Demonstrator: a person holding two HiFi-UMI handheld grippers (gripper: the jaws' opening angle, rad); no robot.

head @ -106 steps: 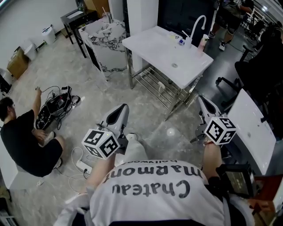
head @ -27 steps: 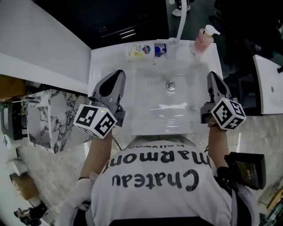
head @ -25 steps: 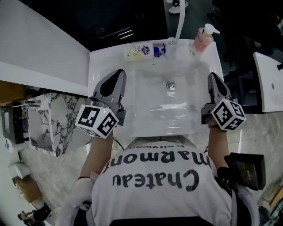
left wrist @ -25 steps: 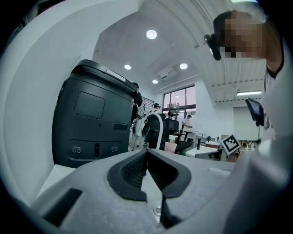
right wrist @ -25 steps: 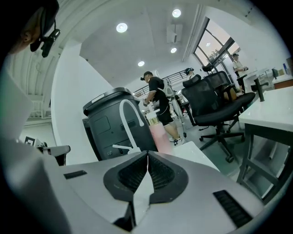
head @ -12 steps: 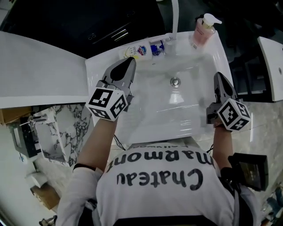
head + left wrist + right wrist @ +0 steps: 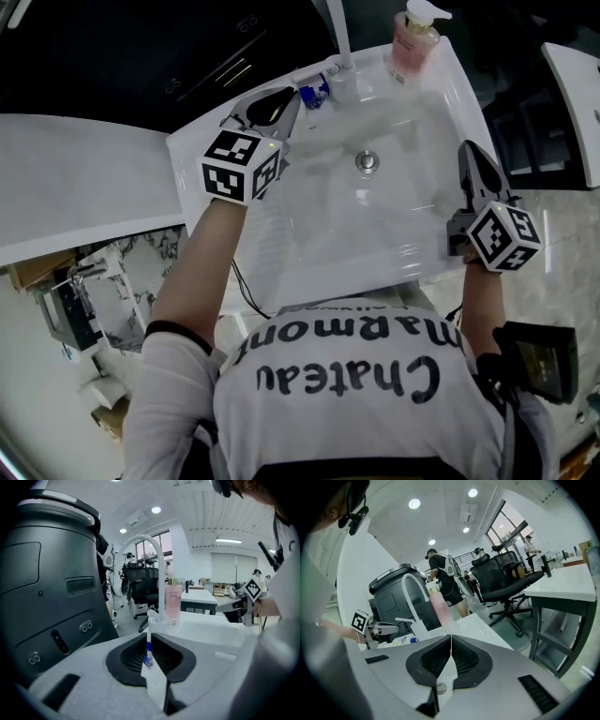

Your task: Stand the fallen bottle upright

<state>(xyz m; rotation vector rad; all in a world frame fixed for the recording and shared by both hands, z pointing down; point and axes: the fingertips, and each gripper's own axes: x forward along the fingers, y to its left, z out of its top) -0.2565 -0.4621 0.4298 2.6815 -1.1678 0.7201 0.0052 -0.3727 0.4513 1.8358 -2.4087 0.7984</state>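
The fallen bottle [image 7: 314,91], pale with a blue cap, lies on its side on the sink's back ledge, left of the faucet [image 7: 336,37]. My left gripper [image 7: 288,97] is shut and empty, its tips just short of the bottle's left end. In the left gripper view a sliver of the bottle [image 7: 148,654] shows just beyond that gripper [image 7: 149,637]. My right gripper [image 7: 466,148] is shut and empty over the sink's right rim. The right gripper view, along its shut jaws [image 7: 451,639], shows the bottle [image 7: 402,641] far to the left.
A pink pump bottle [image 7: 412,37] stands upright right of the faucet. The white basin [image 7: 309,234] has a drain [image 7: 367,161] at its middle. A big dark grey machine [image 7: 47,583] stands behind the sink. An office chair [image 7: 511,583] and a white table [image 7: 567,581] are to the right.
My left gripper has travelled from the sink's left rim toward the back ledge, ending next to the fallen bottle. The right gripper stays by the right rim, slightly lower.
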